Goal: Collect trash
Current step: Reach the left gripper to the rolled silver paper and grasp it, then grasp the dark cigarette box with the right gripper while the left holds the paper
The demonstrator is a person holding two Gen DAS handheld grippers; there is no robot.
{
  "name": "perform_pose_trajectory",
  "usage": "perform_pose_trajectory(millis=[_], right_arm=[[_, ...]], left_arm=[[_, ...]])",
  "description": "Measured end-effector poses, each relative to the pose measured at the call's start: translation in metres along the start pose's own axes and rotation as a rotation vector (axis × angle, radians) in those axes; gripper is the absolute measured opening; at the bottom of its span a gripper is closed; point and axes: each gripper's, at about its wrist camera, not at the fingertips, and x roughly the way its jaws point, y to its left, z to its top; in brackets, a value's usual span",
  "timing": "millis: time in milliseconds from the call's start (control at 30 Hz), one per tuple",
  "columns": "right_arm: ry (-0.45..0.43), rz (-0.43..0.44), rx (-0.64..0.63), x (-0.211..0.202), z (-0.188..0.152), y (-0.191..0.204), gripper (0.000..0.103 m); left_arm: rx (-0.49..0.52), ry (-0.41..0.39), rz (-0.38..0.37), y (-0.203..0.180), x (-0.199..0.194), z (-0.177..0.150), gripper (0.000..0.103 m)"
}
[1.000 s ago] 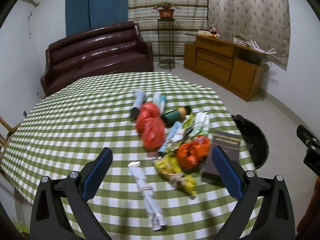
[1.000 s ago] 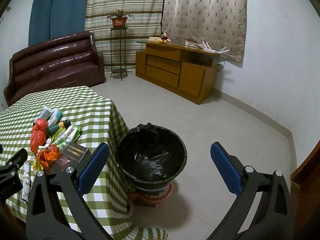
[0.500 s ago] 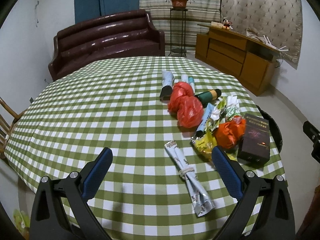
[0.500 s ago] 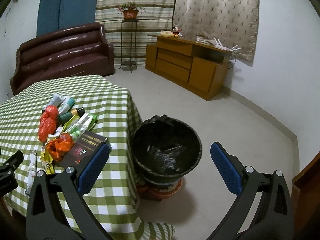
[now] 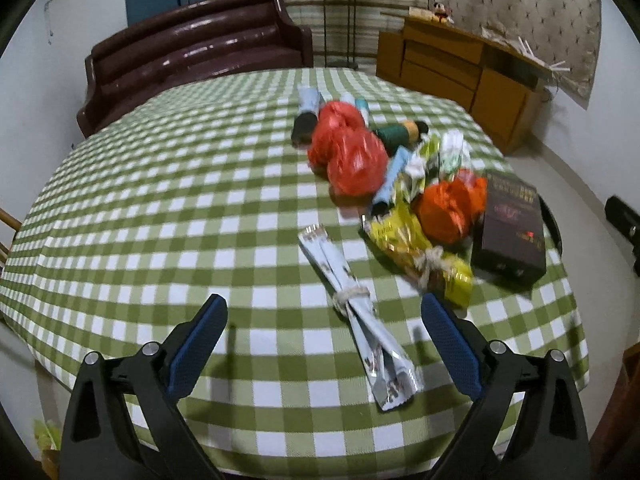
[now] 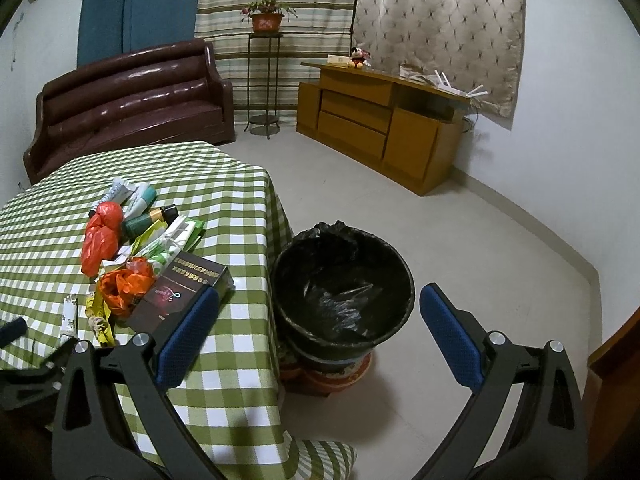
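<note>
A pile of trash lies on the green checked table: a tied white wrapper bundle, a yellow wrapper, an orange bag, red bags, a green bottle and a dark box. My left gripper is open and empty, just above the table with the white bundle between its fingers' line. My right gripper is open and empty, above the black-lined trash bin beside the table. The pile also shows in the right wrist view, with the dark box nearest.
A brown sofa stands behind the table. A wooden sideboard and a plant stand stand along the far wall. The bin sits on the tiled floor at the table's right edge.
My left gripper has moved forward and down over the table toward the white bundle. My right gripper has shifted slightly closer to the table and bin.
</note>
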Motion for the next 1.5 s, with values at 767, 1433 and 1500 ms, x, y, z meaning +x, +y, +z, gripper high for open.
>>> perform_pose_trajectory(millis=[767,1433,1500], right_arm=[[0.034,0.038,-0.004,0.011,-0.005,0.006,0.083],[0.110,0.146,-0.048,0.025,-0.010,0.076,0.076],[0.125,0.145,-0.037,0.029,-0.011,0.081,0.077]], left_arm=[[0.001,0.009,-0.106,0.005,-0.004,-0.007,0.018],[-0.070,-0.112,0.020,0.067,-0.016,0.013,0.018],[-0.074,-0.109,0.023,0.073,-0.014,0.012,0.018]])
